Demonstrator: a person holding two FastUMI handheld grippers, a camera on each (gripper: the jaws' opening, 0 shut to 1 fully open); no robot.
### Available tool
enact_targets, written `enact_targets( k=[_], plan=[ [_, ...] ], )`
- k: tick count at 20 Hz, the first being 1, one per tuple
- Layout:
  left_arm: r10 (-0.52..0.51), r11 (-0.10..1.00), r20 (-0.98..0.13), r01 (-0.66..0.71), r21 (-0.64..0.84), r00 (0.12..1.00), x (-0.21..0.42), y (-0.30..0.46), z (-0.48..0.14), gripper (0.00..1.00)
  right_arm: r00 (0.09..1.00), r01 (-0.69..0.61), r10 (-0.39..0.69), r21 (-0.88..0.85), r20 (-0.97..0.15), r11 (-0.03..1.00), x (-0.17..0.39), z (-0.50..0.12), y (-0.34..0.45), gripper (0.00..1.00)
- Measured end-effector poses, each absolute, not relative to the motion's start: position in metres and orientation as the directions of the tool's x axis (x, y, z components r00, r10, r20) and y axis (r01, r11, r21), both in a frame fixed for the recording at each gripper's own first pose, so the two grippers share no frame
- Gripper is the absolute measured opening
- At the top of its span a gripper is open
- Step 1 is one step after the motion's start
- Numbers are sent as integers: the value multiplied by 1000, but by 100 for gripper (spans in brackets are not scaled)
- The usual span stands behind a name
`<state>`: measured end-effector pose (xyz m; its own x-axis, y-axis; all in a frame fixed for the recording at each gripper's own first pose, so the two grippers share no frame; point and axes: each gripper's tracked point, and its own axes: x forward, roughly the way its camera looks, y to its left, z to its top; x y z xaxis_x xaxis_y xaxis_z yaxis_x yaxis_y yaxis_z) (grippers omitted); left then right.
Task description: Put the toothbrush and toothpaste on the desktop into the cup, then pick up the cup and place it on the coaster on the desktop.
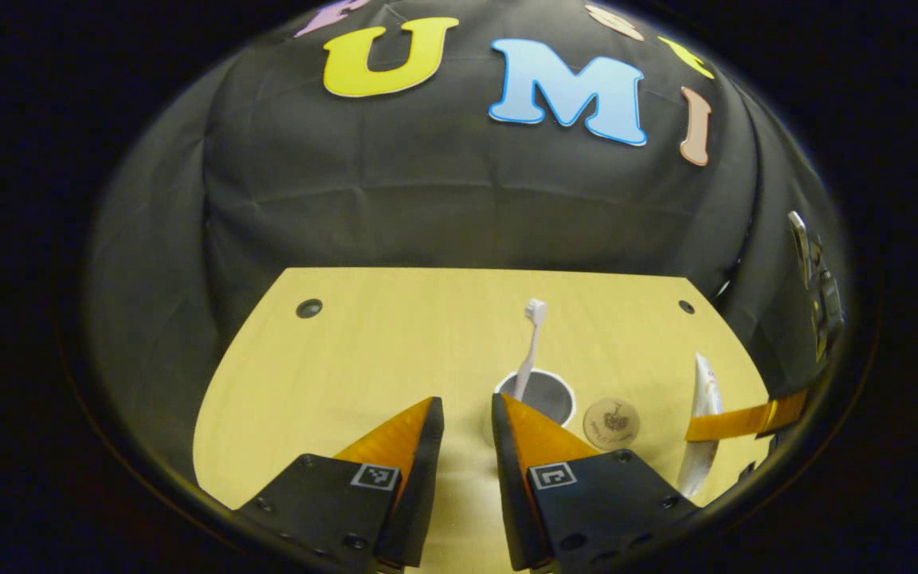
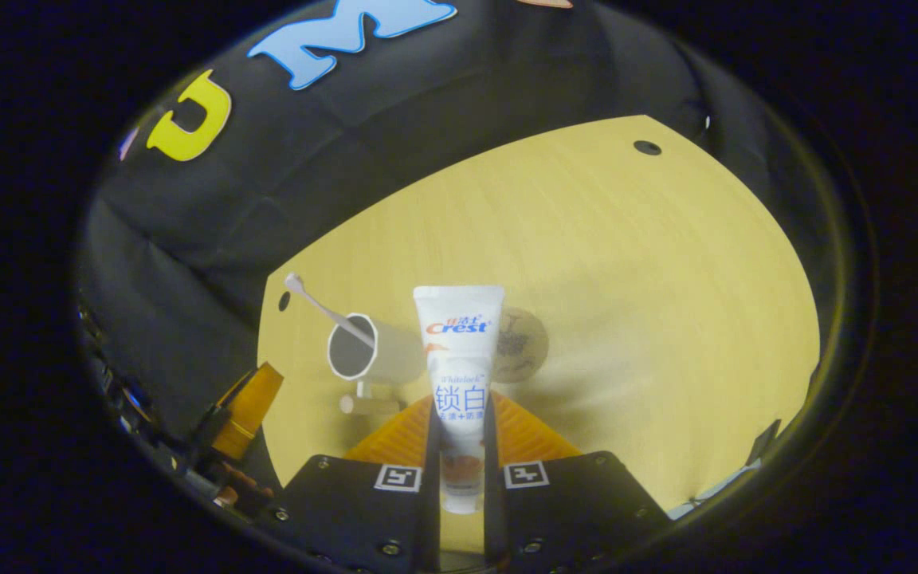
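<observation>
Right claw grips toothpaste at frame centre; left claw open, empty; toothbrush stands in cup, coaster just right.

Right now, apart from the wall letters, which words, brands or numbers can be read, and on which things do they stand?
toothpaste, clamped in the right gripper: a printed label, which I do not quote; its small print is blurred.
coaster: a dark mark, too blurred to read.
left gripper: square tags with a pattern, no words.
</observation>
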<state>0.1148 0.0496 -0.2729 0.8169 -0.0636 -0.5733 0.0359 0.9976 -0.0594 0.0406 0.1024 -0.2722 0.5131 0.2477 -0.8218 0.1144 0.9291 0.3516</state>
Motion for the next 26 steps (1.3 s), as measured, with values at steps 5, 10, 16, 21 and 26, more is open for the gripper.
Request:
enact_targets(
  k=[5, 10, 16, 21, 26],
  plan=[
    [-33, 995, -600, -33, -98, 799, 80, 90, -275, 41, 548, 95, 283, 395, -787, 914, 77, -264, 141, 22],
    [19, 992, -622, -95, -89, 782, 54, 132, -281, 50, 599, 73, 296, 419, -744, 905, 116, -255, 171, 22],
    [89, 985, -651, -164, -56, 754, 19, 176, -289, 50, 703, 79, 247, 420, -666, 904, 157, -259, 190, 22],
    [143, 967, -673, -248, -62, 726, -12, 200, -292, 50, 771, 39, 212, 377, -601, 926, 173, -268, 198, 22],
    [174, 956, -698, -289, -49, 695, -44, 208, -298, 45, 805, 18, 181, 328, -565, 944, 171, -287, 206, 22]
  ],
)
